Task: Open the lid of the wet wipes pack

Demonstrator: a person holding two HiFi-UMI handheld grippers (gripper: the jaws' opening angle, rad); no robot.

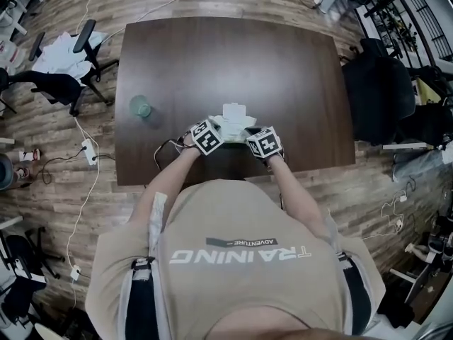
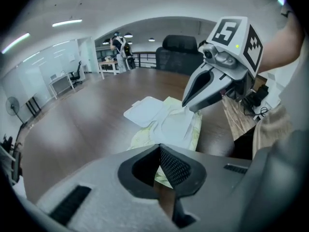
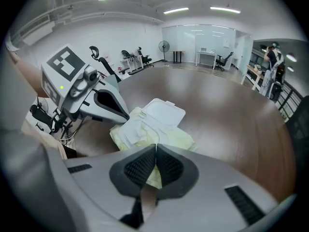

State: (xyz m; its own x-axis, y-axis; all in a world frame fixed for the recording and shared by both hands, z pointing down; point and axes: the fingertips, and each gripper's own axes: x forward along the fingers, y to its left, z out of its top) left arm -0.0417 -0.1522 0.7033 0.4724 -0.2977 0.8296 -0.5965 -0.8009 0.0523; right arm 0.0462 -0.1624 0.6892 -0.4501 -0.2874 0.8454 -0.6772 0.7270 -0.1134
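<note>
Just past the left gripper [image 2: 159, 147] and right gripper [image 3: 155, 147], jaws together, a pale-yellow soft wipes pack [image 2: 179, 125] lies on a dark wooden office table [image 2: 82, 129].

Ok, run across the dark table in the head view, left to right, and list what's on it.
In order: translucent green cup → left gripper → pale yellow wet wipes pack with its white lid flipped open → right gripper.

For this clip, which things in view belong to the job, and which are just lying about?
Job: wet wipes pack, its open white lid, left gripper, right gripper.
Lying about: green round object, dark cable, black chair, floor power strip.
</note>
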